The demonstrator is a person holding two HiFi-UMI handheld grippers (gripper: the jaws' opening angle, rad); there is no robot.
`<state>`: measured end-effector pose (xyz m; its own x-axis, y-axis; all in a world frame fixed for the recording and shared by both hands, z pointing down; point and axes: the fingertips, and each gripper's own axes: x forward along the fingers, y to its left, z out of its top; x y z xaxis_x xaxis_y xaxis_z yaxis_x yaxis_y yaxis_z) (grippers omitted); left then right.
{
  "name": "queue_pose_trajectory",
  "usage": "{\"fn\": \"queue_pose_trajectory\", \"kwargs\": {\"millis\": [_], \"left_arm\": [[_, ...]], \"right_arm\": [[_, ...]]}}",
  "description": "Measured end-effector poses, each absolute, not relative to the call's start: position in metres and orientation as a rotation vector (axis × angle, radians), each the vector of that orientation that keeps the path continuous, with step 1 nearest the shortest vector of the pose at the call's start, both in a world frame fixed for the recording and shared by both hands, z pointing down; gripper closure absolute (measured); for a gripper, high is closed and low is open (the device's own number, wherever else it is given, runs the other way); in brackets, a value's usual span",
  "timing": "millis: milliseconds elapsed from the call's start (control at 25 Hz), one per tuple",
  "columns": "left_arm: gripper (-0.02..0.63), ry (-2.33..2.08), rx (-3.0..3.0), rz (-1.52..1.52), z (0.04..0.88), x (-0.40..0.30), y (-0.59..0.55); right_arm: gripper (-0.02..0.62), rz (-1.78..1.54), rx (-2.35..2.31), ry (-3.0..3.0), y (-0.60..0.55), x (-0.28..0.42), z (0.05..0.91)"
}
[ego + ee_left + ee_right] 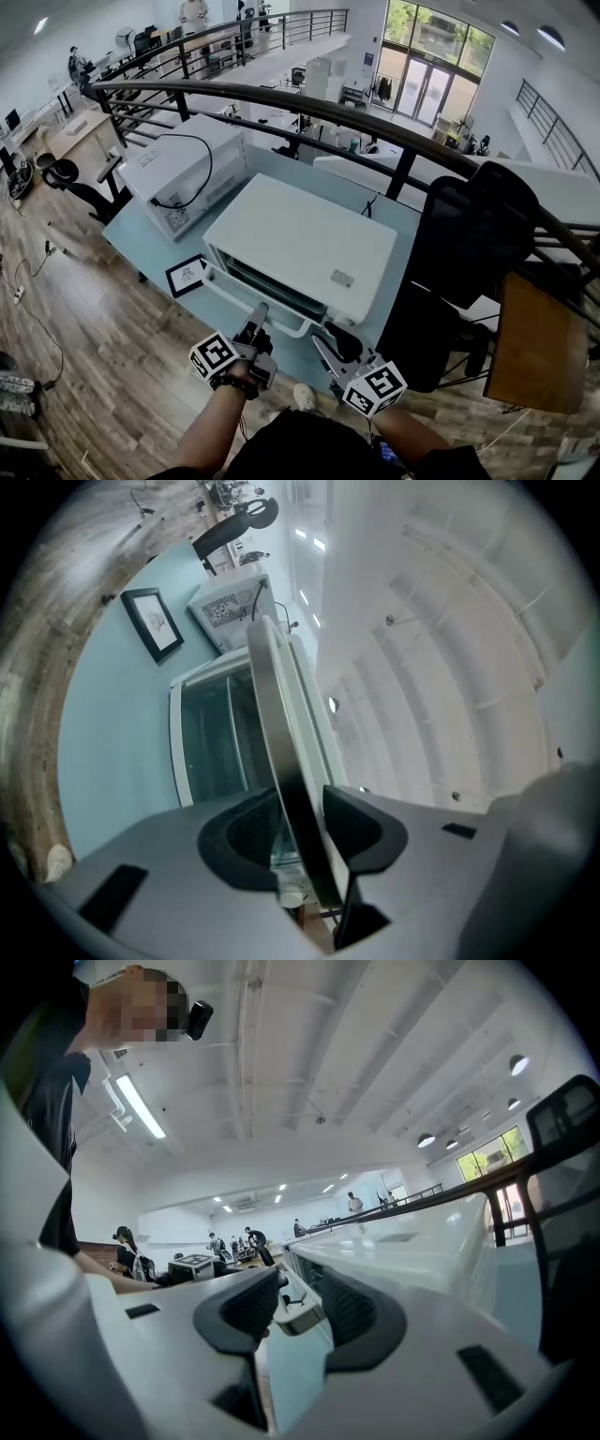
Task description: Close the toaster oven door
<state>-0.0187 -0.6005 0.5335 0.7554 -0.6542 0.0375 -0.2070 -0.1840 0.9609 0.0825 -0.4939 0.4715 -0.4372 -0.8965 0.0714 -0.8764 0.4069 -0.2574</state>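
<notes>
The oven (309,234) door (267,289) looks part open, right ahead of both grippers. Our left gripper (305,829) pinches the handle (272,696). Our right gripper (300,1312) pinches the handle's other end. We think it is best to push both ends forward together, at the same speed. Then the door can swing shut flat, without twisting or slipping out.

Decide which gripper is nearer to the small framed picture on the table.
Left. The left gripper, clamped on the oven door handle, has the framed picture just to its left; the right gripper holds the handle's far end.
</notes>
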Motion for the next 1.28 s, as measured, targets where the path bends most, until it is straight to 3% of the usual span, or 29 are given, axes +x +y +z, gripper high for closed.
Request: {"fn": "queue_pose_trajectory", "kwargs": {"millis": [1080,1280], "left_arm": [[0.454,-0.596,1.804,-0.569,0.508,0.022,-0.634],[0.449,-0.74,1.88,-0.438,0.523,0.007,-0.633]], "right_arm": [[0.463,-0.346,-1.633,2.533,-0.501,0.12,0.461],[0.471,-0.342,-1.633,2.549,-0.502,0.116,0.46]]}}
